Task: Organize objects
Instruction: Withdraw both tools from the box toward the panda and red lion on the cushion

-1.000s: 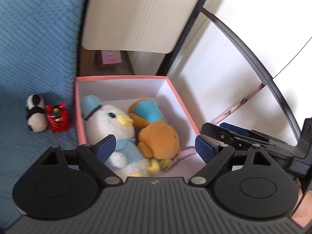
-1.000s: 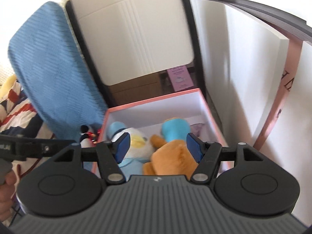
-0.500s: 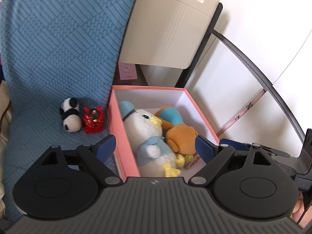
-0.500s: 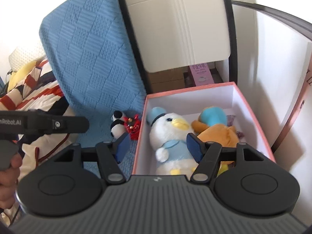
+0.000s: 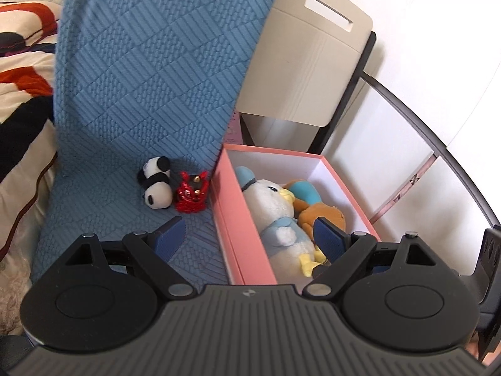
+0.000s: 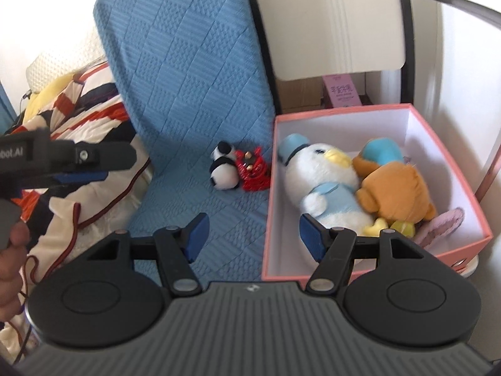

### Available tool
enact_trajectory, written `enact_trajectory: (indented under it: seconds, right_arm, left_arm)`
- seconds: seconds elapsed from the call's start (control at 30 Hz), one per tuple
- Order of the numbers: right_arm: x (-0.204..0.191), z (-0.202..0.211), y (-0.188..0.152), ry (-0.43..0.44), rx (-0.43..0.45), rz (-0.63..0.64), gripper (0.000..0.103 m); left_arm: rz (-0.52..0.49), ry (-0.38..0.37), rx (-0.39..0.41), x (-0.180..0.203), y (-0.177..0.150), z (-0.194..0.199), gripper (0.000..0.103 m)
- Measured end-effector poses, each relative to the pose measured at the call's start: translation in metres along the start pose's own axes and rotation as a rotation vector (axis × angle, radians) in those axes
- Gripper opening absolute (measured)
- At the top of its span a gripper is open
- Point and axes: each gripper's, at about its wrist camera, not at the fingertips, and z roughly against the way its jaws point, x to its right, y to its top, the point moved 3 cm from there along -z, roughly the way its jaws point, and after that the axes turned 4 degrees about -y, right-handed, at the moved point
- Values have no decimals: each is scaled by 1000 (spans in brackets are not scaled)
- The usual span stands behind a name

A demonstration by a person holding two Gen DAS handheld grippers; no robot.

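Note:
A pink box (image 5: 235, 222) (image 6: 451, 163) holds a white duck plush (image 5: 272, 206) (image 6: 319, 175) and an orange plush (image 5: 319, 210) (image 6: 394, 191). A small panda plush (image 5: 155, 183) (image 6: 223, 169) and a red toy (image 5: 191, 192) (image 6: 253, 170) lie on the blue mat (image 5: 150, 94) (image 6: 194, 78) left of the box. My left gripper (image 5: 247, 238) is open and empty above the box's left wall. My right gripper (image 6: 252, 235) is open and empty, above the mat near the box's left wall.
A beige chair back (image 5: 307, 62) (image 6: 332, 15) stands behind the box. A striped blanket (image 5: 22, 62) (image 6: 81, 119) lies at the left. A white wall panel (image 5: 391, 156) is at the right. The left gripper's body (image 6: 62, 159) shows at the left in the right wrist view.
Both grippers have pulled back and shifted left, away from the box. The panda, red toy and more of the blue mat have come into view. Both stay open.

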Motion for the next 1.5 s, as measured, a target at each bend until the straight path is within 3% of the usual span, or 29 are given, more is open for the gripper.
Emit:
enact_trajectory:
  seconds: [0.3,0.33,0.37,0.4,0.47,0.7,1.07,1.17,1.5]
  right_arm:
    - [-23,-7,-20,7,-3,-3,66]
    - [-24,-8,-21,7,-3,-8,70]
    - [-26,-9,-22,3,2,-16,86]
    - [-26,-9,-22,-7,8,-20,95]
    - [-27,-12,-21,-20,6,-18,99]
    - [-41,-28,-21,-11,4,40,99]
    - [-66,-88,-11,-17,43,162,99]
    - [-75,-103,-7,-58,69,223,98]
    - [-83,-156,6,-100,88,278,75]
  left_arm:
    - [46,30,71,-34,-15,20,91]
    - [48,33,75,-37,-17,22,91]
    - [48,38,78,-40,-18,22,91]
    - [48,44,79,-42,-19,23,91]
    - [50,45,81,-48,-21,22,91]
    - [72,97,60,-75,-34,-4,91]
    - [120,197,66,-138,-35,-64,91]
    - [132,218,64,-153,-32,-77,91]
    - [173,197,17,-198,-15,-129,91]
